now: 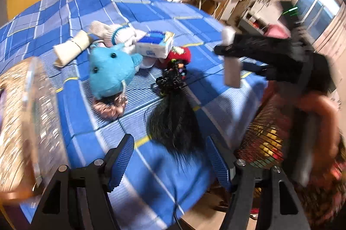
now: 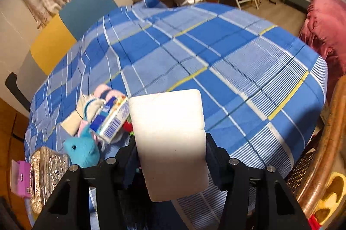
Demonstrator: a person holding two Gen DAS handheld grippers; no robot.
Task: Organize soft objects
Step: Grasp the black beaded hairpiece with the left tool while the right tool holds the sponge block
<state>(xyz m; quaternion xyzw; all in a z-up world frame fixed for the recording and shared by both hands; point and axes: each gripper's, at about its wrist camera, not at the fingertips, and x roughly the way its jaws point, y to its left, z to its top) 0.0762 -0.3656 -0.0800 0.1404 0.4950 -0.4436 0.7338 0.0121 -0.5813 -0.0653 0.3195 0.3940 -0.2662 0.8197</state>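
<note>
My right gripper (image 2: 170,156) is shut on a white foam sponge block (image 2: 168,143) and holds it above the blue plaid bed (image 2: 216,53); it also shows in the left wrist view (image 1: 232,72), blurred, at the right. My left gripper (image 1: 170,156) is open and empty just above the bed, with a black hairpiece (image 1: 175,122) lying between and ahead of its fingers. A pile lies further in: a blue plush toy (image 1: 110,72), a tissue pack (image 1: 155,44), white socks (image 1: 112,32), a rolled cream cloth (image 1: 71,49), a red plush (image 1: 181,54) and a pink scrunchie (image 1: 110,107).
A shiny patterned tissue box (image 1: 26,122) stands at the left edge of the bed, also in the right wrist view (image 2: 47,173). A wicker basket (image 1: 266,139) sits off the bed's right side. Desks, chairs and shelves stand beyond the bed.
</note>
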